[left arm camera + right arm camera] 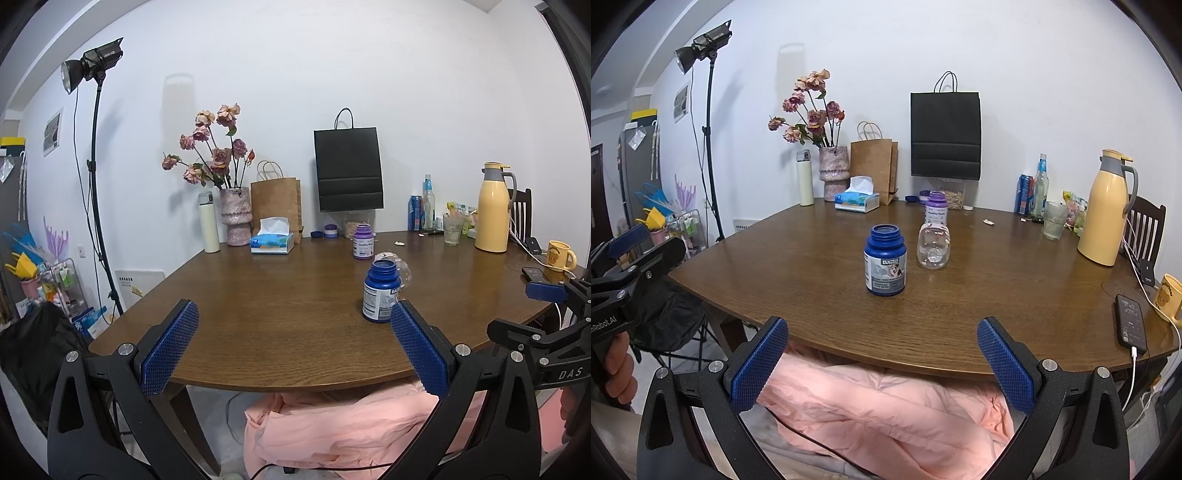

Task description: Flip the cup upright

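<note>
Spanning both views, wooden table [820,258] shows bare surface along its curved near edge. Clear cup [933,246] lies on its side mid-table, just behind an uncapped blue bottle [885,260]. Left gripper [295,347] and right gripper [882,363] hover spread wide, empty.

Clear cup [400,271] mostly hidden behind blue bottle [380,291] in left view; purple bottle [936,208] label text too small to read.
</note>
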Available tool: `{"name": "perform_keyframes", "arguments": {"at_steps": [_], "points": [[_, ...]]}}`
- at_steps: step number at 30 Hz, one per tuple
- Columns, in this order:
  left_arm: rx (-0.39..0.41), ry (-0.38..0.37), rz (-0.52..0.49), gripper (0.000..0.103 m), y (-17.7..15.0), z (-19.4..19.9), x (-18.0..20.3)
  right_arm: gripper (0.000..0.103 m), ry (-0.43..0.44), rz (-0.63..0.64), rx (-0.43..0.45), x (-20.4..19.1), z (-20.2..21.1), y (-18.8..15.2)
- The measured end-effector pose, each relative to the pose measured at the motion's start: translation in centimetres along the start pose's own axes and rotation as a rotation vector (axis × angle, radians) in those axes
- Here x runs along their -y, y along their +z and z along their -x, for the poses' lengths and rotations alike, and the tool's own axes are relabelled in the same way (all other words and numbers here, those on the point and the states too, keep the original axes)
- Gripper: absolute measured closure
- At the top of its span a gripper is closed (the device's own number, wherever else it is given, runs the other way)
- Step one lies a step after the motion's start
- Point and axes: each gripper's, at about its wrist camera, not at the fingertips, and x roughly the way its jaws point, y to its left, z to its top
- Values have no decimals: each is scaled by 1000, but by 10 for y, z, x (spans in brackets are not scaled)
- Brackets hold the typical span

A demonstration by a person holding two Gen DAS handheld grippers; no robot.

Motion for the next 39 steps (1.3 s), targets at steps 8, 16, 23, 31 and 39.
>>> {"name": "perform_keyframes", "arguments": {"at_steps": [8,16,23,31,39], "points": [[-3,-7,-2,0,1,0,1,0,0,-2,0,0,0,0],[-7,-10,-4,0,0,-2,2,0,-1,3,1,0,1,0],[-13,-15,-7,0,-1,-3,2,0,1,-1,-2,0,0,0],[-47,-36,-36,0,12,-36,-3,0,4,-36,-32,12,-25,5],[-259,-213,143,0,61,-149,-23,0,-141,-11,-54,81,-85,62]]}}
